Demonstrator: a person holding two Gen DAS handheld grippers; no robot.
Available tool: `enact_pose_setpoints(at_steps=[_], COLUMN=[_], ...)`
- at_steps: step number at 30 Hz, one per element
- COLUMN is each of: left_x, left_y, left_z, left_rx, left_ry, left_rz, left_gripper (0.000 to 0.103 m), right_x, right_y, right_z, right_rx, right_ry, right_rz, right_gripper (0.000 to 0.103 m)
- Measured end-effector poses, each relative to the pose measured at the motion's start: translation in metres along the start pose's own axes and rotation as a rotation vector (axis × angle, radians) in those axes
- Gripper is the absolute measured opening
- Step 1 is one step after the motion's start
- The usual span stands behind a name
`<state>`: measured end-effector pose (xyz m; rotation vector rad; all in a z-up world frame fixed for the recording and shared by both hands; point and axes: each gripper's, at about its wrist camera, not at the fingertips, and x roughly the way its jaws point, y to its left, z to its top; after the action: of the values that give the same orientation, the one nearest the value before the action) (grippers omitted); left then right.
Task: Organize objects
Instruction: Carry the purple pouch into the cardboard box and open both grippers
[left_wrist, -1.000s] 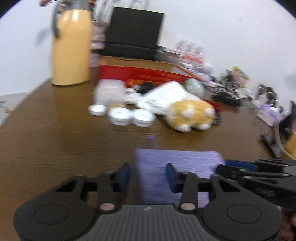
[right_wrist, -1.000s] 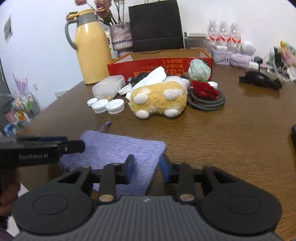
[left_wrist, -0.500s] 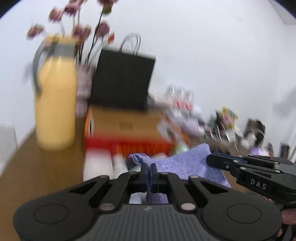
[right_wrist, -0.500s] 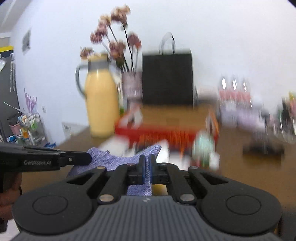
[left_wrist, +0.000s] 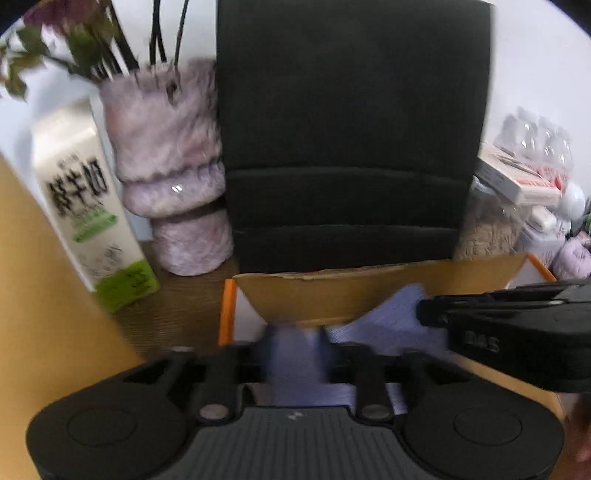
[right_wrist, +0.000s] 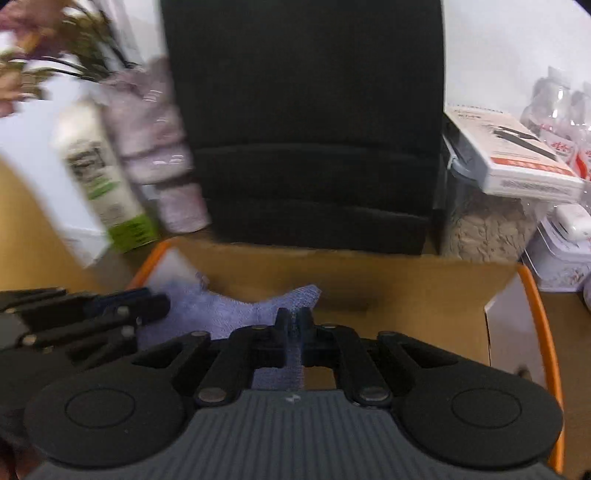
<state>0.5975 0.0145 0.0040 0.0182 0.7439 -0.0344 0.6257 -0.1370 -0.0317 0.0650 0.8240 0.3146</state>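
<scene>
A purple cloth (right_wrist: 236, 314) hangs over the open cardboard box with orange edges (right_wrist: 406, 284). My right gripper (right_wrist: 294, 325) is shut on one part of the cloth. In the left wrist view the cloth (left_wrist: 384, 317) spreads inside the same box (left_wrist: 332, 291). My left gripper (left_wrist: 295, 350) is blurred; its fingers stand apart with cloth between them. The right gripper's body shows at the right of the left wrist view (left_wrist: 517, 332). The left gripper's body shows at the left of the right wrist view (right_wrist: 74, 321).
A black paper bag (left_wrist: 351, 129) stands just behind the box. A fuzzy pink vase with flowers (left_wrist: 170, 166) and a milk carton (left_wrist: 88, 206) stand to its left. A yellow jug (left_wrist: 37, 295) fills the left edge. Boxes and water bottles (right_wrist: 517, 158) stand at the right.
Both grippers carried the cloth forward from above the table to over the box. The left gripper's fingers have spread apart; the right stays shut on the cloth.
</scene>
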Motion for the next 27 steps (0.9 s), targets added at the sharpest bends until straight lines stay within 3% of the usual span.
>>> enact_pose_setpoints(at_steps=[1, 2, 4, 5, 8, 10, 12, 15, 16, 17, 22, 24, 27], left_x=[-0.002, -0.003, -0.01, -0.015, -0.032, -0.048, -0.075, -0.128, -0.15, -0.17, -0.272, -0.313, -0.365], left_y=[0.007, 0.011, 0.02, 0.022, 0.019, 0.01, 0.003, -0.005, -0.006, -0.006, -0.009, -0.009, -0.008], left_z=[0.0, 0.002, 0.0, 0.0, -0.001, -0.003, -0.009, -0.029, -0.042, -0.056, -0.146, -0.188, -0.258], left_rx=[-0.021, -0.031, -0.075, -0.091, -0.084, -0.047, -0.014, 0.017, 0.024, 0.03, 0.082, 0.111, 0.09], left_ry=[-0.007, -0.013, -0.065, -0.079, -0.086, -0.11, -0.147, -0.191, -0.208, -0.218, -0.245, -0.296, -0.359], left_rz=[0.003, 0.014, 0.014, -0.021, -0.064, -0.059, -0.068, -0.095, -0.1, -0.105, -0.127, -0.144, -0.15], left_gripper=[0.041, 0.046, 0.053, 0.06, 0.073, 0.074, 0.076, 0.088, 0.091, 0.092, 0.095, 0.102, 0.103], right_x=[0.005, 0.006, 0.0, -0.005, -0.025, -0.044, -0.067, -0.118, -0.141, -0.16, -0.273, -0.308, -0.352], right_y=[-0.002, -0.003, -0.006, -0.007, -0.013, -0.015, -0.016, -0.026, -0.03, -0.029, -0.009, -0.003, 0.006], right_z=[0.003, 0.004, 0.004, 0.005, 0.005, 0.006, 0.002, -0.015, -0.027, -0.038, -0.138, -0.183, -0.264], right_rx=[0.035, 0.056, 0.051, 0.049, 0.038, 0.007, -0.022, -0.048, -0.049, -0.052, -0.094, -0.077, -0.046], right_ry=[0.007, -0.005, -0.037, -0.048, -0.055, -0.067, -0.089, -0.119, -0.141, -0.16, -0.277, -0.303, -0.331], right_rz=[0.006, 0.011, 0.03, 0.033, 0.025, -0.008, -0.038, -0.047, -0.05, -0.054, -0.124, -0.151, -0.133], right_gripper=[0.035, 0.044, 0.056, 0.061, 0.066, 0.073, 0.081, 0.091, 0.101, 0.103, 0.103, 0.103, 0.103])
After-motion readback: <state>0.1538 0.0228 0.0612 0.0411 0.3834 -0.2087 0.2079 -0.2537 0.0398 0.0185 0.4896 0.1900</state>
